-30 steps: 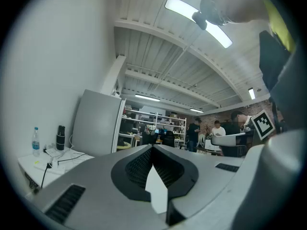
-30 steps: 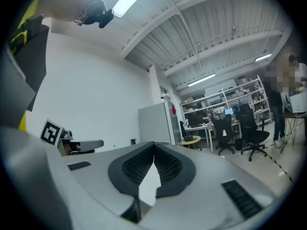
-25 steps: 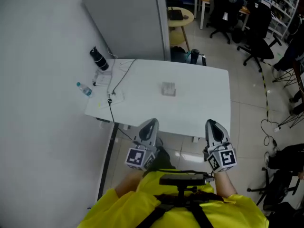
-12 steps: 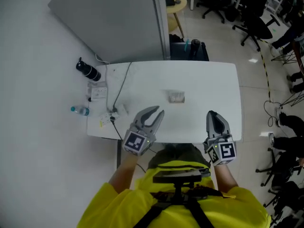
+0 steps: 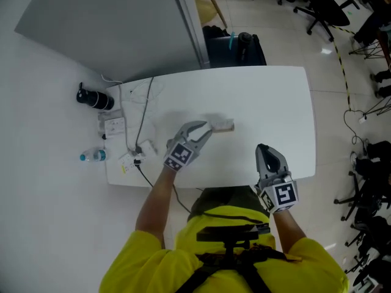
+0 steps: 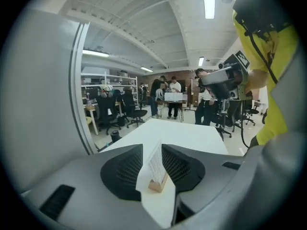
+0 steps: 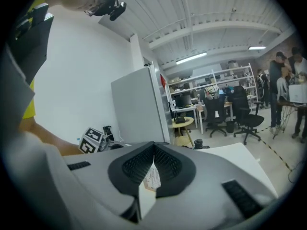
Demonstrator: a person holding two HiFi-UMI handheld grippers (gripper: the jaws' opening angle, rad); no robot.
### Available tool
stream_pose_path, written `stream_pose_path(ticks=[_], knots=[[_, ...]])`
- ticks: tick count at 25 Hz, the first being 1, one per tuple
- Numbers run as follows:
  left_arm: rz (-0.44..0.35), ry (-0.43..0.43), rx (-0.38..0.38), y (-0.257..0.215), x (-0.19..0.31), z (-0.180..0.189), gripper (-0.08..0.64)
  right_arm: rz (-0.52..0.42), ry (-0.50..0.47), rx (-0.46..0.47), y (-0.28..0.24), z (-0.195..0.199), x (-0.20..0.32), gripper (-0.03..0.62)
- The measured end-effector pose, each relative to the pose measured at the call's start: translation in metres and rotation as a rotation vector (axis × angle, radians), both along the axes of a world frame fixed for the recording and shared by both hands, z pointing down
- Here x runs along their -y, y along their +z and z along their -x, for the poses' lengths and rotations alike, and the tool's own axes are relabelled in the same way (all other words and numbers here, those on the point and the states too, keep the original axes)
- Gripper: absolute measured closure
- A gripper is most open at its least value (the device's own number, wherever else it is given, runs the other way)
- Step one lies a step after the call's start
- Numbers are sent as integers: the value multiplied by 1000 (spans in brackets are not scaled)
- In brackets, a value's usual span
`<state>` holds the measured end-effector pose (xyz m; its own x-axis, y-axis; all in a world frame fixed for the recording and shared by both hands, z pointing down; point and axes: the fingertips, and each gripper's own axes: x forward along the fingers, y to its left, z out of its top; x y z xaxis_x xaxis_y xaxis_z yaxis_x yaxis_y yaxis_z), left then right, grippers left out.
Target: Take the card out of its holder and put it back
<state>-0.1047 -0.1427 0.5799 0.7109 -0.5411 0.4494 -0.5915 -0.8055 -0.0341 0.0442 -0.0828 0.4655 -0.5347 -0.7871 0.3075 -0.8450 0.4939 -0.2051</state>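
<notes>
Reaching to the middle of the table [image 5: 275, 102] in the head view, the left gripper [image 5: 206, 130] arrives beside the upright card [image 5: 225, 125]. Left gripper view: jaws, just opening, flank the card in its wooden holder [image 6: 157, 185], untouched, to pluck it. Right gripper view: right gripper [image 7: 153, 145] closed, empty, waiting.

A yellow shirt [image 5: 153, 264] under black harness straps [image 5: 204, 274]; the grey left gripper [image 5: 206, 130] and right gripper [image 5: 264, 147] carry black-and-white marker cubes [image 5: 178, 156].

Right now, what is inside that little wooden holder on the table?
A white printed card stands in the slot of the wooden holder. Its bottom edge is covered by the holder, so how deep it sits cannot be seen.
</notes>
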Motion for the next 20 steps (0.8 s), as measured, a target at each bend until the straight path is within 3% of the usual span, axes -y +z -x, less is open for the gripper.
stream_pose_path(ticks=[2, 9, 10, 12, 20], knots=[[44, 55, -8, 24, 14, -2, 402, 31, -15, -5, 19, 2, 4, 584], [186, 312, -142, 68, 24, -18, 416, 94, -97, -1, 81, 19, 8, 584], [193, 328, -161, 69, 24, -19, 416, 104, -106, 2, 86, 22, 6, 585], [195, 353, -185, 71, 25, -20, 535, 113, -121, 11, 91, 27, 2, 584], [152, 398, -231, 64, 18, -24, 543, 123, -138, 20, 93, 37, -4, 584]])
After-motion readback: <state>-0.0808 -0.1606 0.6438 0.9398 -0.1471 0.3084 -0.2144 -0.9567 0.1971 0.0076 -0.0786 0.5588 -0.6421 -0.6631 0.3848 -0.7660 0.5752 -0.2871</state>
